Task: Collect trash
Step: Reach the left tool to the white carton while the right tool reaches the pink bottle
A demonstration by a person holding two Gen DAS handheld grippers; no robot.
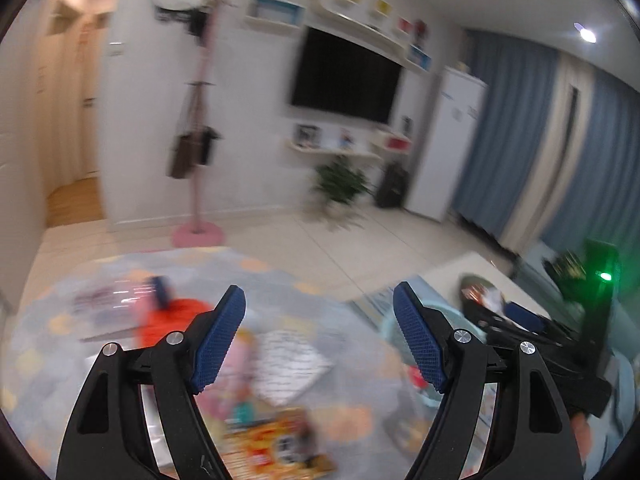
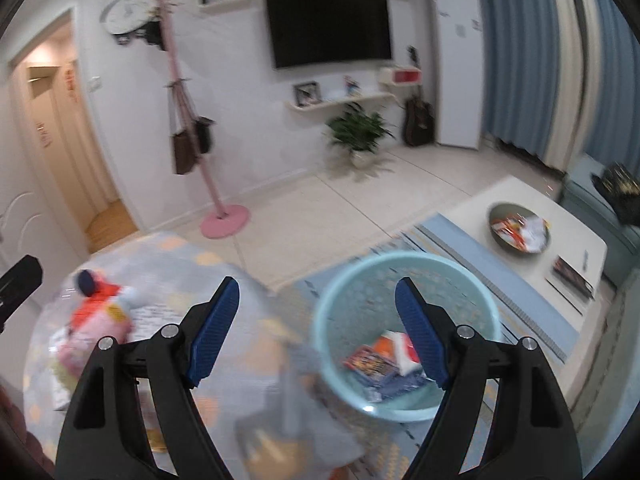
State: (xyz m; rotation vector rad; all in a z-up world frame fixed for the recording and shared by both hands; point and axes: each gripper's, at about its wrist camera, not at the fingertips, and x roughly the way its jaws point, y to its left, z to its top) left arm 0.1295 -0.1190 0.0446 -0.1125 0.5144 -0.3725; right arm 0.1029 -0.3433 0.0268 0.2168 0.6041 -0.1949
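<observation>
We are between pickups: the blue basket (image 2: pixel 404 332), holding wrappers (image 2: pixel 384 364), sits just beyond our right gripper (image 2: pixel 318 328). Both it and the left gripper (image 1: pixel 320 336) gape wide, empty. Next we need another wrapper.

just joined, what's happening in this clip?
A person is tidying a living room with a handheld gripper in each hand. Right now both the left gripper and the right gripper are open and hold nothing. A light blue basket on the floor already has several wrappers in it. More clutter lies on the grey rug, including a colourful snack packet below the left gripper. A bowl with more wrappers sits on the white low table.
</observation>
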